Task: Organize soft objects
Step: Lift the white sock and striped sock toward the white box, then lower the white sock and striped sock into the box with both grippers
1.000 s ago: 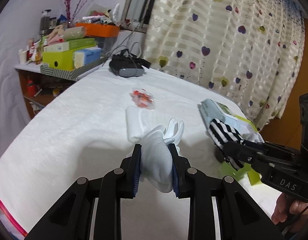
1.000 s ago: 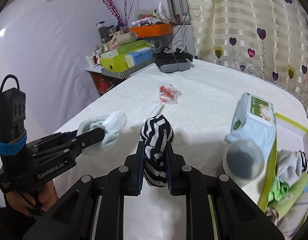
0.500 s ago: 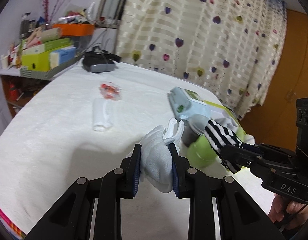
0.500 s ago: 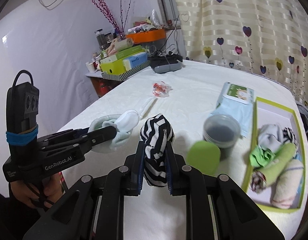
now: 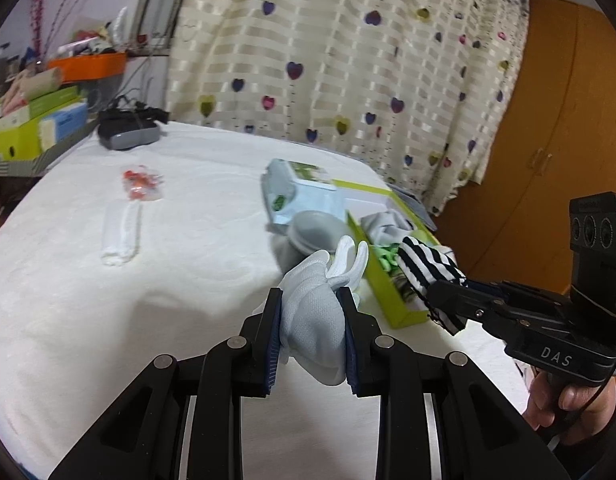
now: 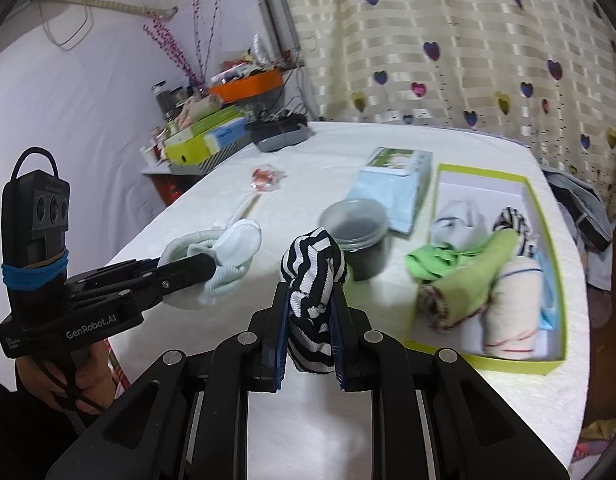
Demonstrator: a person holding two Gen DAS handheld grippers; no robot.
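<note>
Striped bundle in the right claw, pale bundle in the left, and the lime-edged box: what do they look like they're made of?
Striped bundle: ribbed knit fabric, matte, probably a rolled sock.
Pale bundle: fine-textured knit, soft; it dents under the pads.
Box: looks like thin cardboard, with straight flat walls and a smooth white inside.

A: so where do we see the box (image 6: 545,216)? right side of the table (image 6: 236,364), rolled cloths (image 6: 479,276) inside.

B: yep, we've got the jar (image 6: 357,236) just left of it, wipes pack (image 6: 395,178) behind.
</note>
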